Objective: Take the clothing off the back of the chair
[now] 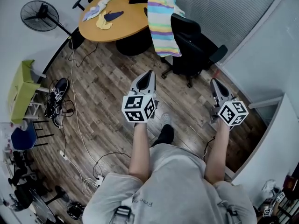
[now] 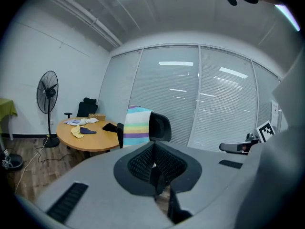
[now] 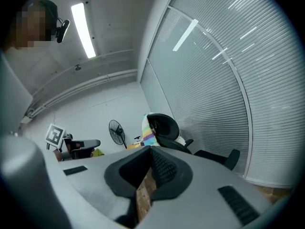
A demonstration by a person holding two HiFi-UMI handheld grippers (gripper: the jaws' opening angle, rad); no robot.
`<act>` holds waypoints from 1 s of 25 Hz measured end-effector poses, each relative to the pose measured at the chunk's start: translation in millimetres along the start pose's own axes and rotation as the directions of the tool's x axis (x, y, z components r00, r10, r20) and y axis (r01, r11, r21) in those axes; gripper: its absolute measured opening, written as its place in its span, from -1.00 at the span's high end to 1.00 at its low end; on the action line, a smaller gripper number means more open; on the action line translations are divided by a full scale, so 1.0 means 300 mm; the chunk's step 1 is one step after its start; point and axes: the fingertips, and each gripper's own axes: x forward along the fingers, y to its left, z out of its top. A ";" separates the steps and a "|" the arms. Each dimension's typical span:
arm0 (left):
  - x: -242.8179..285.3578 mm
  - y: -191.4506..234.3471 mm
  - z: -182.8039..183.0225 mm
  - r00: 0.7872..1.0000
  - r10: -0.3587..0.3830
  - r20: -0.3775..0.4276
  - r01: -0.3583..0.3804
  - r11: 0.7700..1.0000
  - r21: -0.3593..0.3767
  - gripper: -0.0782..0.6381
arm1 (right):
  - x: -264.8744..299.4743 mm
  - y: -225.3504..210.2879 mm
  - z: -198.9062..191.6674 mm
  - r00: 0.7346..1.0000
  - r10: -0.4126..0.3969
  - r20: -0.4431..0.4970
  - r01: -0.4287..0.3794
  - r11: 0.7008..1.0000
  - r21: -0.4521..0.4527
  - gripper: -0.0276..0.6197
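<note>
left hand-held gripper [image 1: 150, 73] pressed together | right hand-held gripper [image 1: 214, 82] pressed together | striped clothing [image 1: 162, 27] over chair [image 1: 192, 37] back | shirt [image 1: 182, 185] print illegible

A pastel-striped cloth garment [image 1: 162, 26] hangs over the back of a black wheeled office chair [image 1: 192, 38], which stands beside a round wooden bench [image 1: 127, 22]. The left gripper [image 1: 149, 73] and right gripper [image 1: 214, 82], jaws together, point toward the chair from well apart, above the wood-plank floor [image 1: 107, 92].

Chair back [image 1: 188, 31] partly hidden under the striped clothing [image 1: 162, 24].
</note>
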 end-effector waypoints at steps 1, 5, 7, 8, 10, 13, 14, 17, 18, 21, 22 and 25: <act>0.026 0.018 0.011 1.000 0.000 0.001 0.000 1.000 -0.003 0.70 | 0.026 -0.011 0.014 1.000 -0.001 -0.002 0.001 1.000 -0.002 0.84; 0.129 0.090 0.066 1.000 0.001 0.015 -0.001 1.000 -0.010 0.70 | 0.142 -0.057 0.075 1.000 -0.003 -0.008 0.003 1.000 -0.023 0.84; 0.173 0.130 0.095 1.000 -0.001 0.021 0.001 1.000 -0.009 0.70 | 0.196 -0.079 0.112 1.000 0.000 -0.007 0.000 0.999 -0.038 0.84; 0.190 0.147 0.105 1.000 -0.004 0.021 0.005 1.000 -0.007 0.70 | 0.216 -0.093 0.132 1.000 0.000 -0.003 -0.001 0.999 -0.041 0.84; 0.219 0.174 0.113 1.000 -0.011 0.018 0.011 1.000 -0.003 0.70 | 0.246 -0.127 0.169 1.000 0.003 0.006 -0.003 0.999 -0.042 0.84; 0.266 0.222 0.113 1.000 -0.012 0.013 0.012 1.000 -0.008 0.70 | 0.304 -0.173 0.213 1.000 0.010 0.022 -0.009 0.999 -0.044 0.84; 0.282 0.240 0.116 1.000 -0.010 0.011 0.011 1.000 -0.009 0.70 | 0.329 -0.184 0.225 1.000 0.014 0.028 -0.013 0.999 -0.042 0.84; 0.324 0.286 0.138 1.000 -0.013 0.012 0.013 1.000 0.003 0.70 | 0.390 -0.210 0.251 0.998 0.011 0.057 -0.010 0.999 -0.031 0.84; 0.332 0.299 0.148 1.000 -0.014 0.016 0.014 1.000 0.008 0.70 | 0.403 -0.219 0.258 0.998 0.005 0.070 -0.003 1.000 -0.027 0.84; 0.348 0.348 0.174 0.999 -0.003 0.037 0.003 1.000 0.008 0.70 | 0.446 -0.231 0.267 0.996 0.006 0.085 -0.004 1.000 -0.018 0.84; 0.354 0.361 0.176 0.999 0.001 0.039 -0.001 1.000 0.002 0.70 | 0.460 -0.233 0.265 0.997 0.011 0.080 -0.009 1.000 -0.019 0.84; 0.381 0.370 0.162 1.000 0.003 0.029 -0.003 1.000 -0.004 0.70 | 0.480 -0.262 0.269 0.997 0.006 0.073 -0.004 1.000 -0.025 0.84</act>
